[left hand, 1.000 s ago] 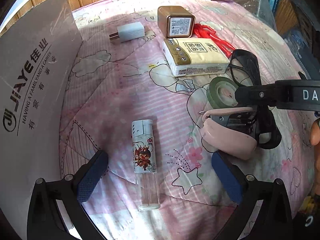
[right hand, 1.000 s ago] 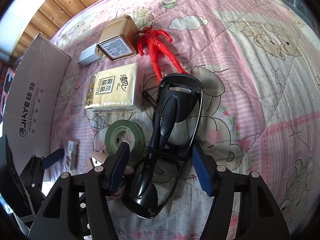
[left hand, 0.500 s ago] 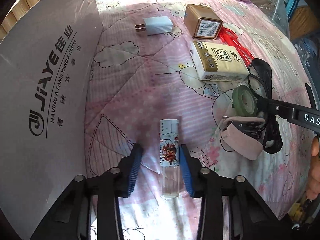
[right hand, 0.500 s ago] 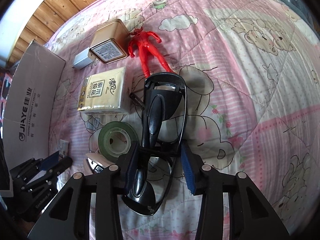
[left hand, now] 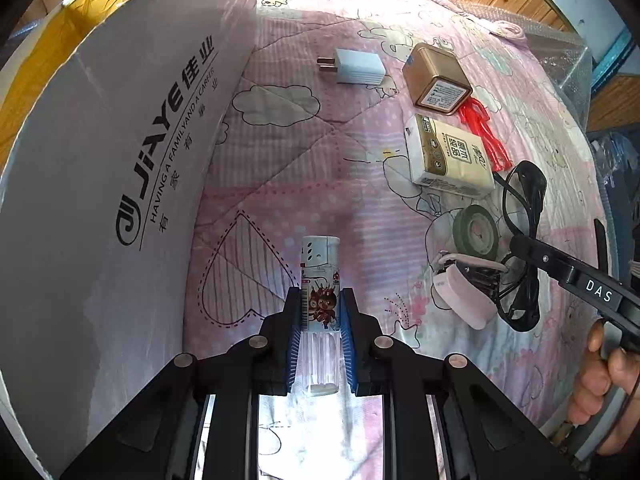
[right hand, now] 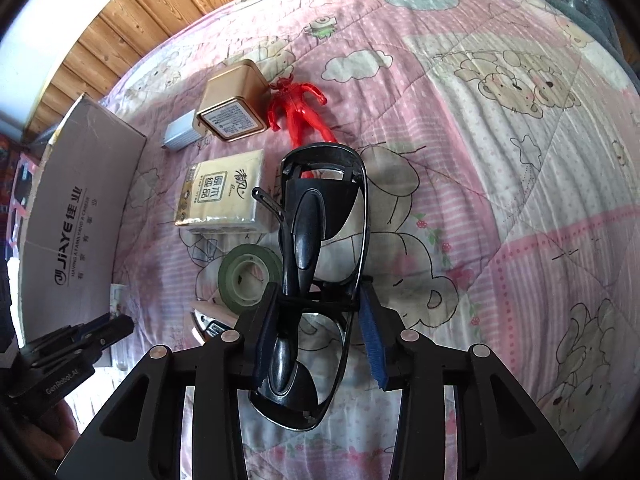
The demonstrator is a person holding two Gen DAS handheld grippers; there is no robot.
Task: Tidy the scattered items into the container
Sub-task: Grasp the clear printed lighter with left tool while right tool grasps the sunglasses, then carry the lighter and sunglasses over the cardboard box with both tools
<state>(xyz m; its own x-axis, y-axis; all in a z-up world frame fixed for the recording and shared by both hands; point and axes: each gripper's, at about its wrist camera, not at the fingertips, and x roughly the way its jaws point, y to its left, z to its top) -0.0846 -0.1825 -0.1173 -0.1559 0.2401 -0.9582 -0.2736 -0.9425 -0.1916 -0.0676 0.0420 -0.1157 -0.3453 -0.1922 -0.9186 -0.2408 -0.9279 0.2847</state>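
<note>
Lighter (left hand: 320, 300), a slim cylinder with a white perforated cap, a cartoon-printed label and a clear plastic base, sits clamped between the blue ribbed pads of the left gripper (left hand: 320, 336), whose jaws are narrowed tight against its sides; it seems lifted off the pink quilted bed (left hand: 304, 152), though the fisheye view makes that hard to judge. Just to the left stands the container, a grey cardboard box (left hand: 100, 168) with smooth printed walls and a yellowish inside.

The right gripper (right hand: 320, 336) has its jaws drawn in on glossy black sunglasses (right hand: 320, 232), folded, the curved frame pinched near its bridge between the pads. Beside them on the bed lie a flat ring of green tape (right hand: 248, 276), a soft rectangular tissue pack (right hand: 224, 196) in cream and gold, a square gold metal tin (right hand: 232, 104) on its side, a red plastic figure (right hand: 300, 108) and a white ribbed charger plug (left hand: 356, 66). A pale pink rounded stapler-like item (left hand: 464, 296) rests next to the tape.
</note>
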